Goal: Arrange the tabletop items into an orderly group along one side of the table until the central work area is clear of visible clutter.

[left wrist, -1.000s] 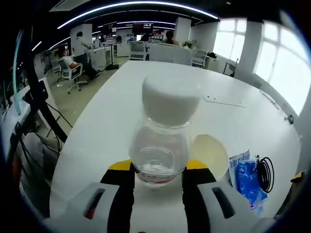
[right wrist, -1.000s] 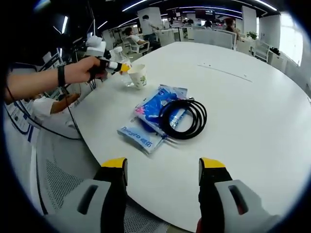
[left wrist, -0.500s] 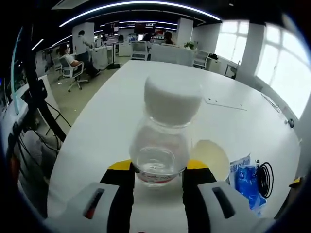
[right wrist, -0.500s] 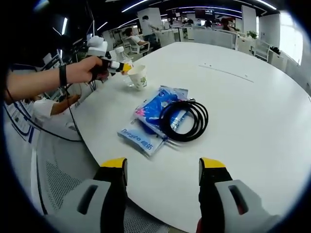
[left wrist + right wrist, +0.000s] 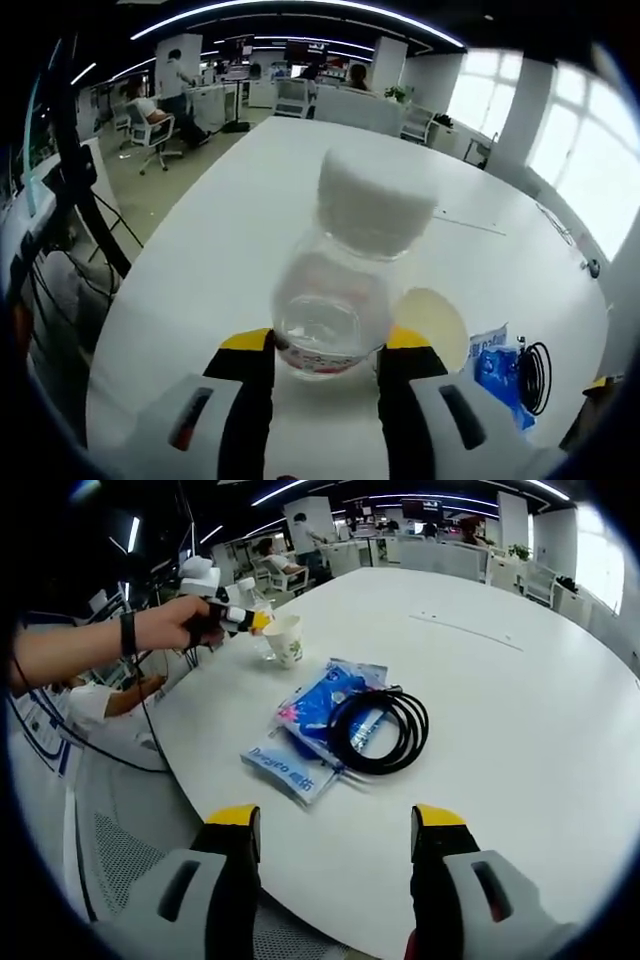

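Bottle [image 5: 335,300] clamped in left gripper [image 5: 325,352], cap tilted up-right, right gripper [image 5: 335,825] spread, empty.

White lettering on blue packet [image 5: 296,768] is unreadable

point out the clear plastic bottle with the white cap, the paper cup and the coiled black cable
clear plastic bottle with white cap [image 5: 330,305], left gripper view, on its transparent body
white paper cup [image 5: 286,638], right gripper view, on its side wall
coiled black cable [image 5: 400,748], right gripper view, on the loop's right side
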The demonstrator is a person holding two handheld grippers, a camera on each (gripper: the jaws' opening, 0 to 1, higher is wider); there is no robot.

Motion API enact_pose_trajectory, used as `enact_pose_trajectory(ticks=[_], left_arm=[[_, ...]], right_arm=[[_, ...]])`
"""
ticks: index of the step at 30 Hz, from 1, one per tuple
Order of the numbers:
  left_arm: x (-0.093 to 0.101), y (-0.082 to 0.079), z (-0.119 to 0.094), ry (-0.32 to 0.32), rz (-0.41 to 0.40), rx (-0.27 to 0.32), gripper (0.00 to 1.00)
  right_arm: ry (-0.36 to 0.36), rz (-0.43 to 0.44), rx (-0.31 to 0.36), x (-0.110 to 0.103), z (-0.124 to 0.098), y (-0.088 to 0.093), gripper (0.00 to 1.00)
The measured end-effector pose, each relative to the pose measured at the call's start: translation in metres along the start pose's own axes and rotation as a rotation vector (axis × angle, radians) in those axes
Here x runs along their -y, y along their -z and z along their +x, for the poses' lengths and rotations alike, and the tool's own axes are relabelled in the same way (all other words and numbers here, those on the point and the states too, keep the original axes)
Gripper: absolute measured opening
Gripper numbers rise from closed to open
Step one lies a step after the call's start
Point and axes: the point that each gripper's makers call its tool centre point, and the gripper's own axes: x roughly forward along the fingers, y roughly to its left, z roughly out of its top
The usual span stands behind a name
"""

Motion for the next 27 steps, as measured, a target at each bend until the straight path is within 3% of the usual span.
enact_pose_trajectory(ticks=[8,16,25,27], left_arm=[[-0.002,0.006,-0.013,0.03,0.024,0.01,0.4],[-0.002,-0.01,-0.021,0.099,0.118,0.057,0.45],[0.01,-0.023,-0.022,0.216,0.179,0.097,0.41],[0.009,-0.024,-0.019,0.215,0.195,0.095,0.38]], right_arm=[[-0.007,0.001,0.002,-0.003,0.003,0.0,0.6],[-0.015,-0.006,0.01,-0.006,0.005,-0.004,0.6],[-0.009,-0.011,0.011,-0.007,0.003,-0.003,0.6],[-0.005,-0.006,0.015,-0.006,0.003,-0.002,0.6]])
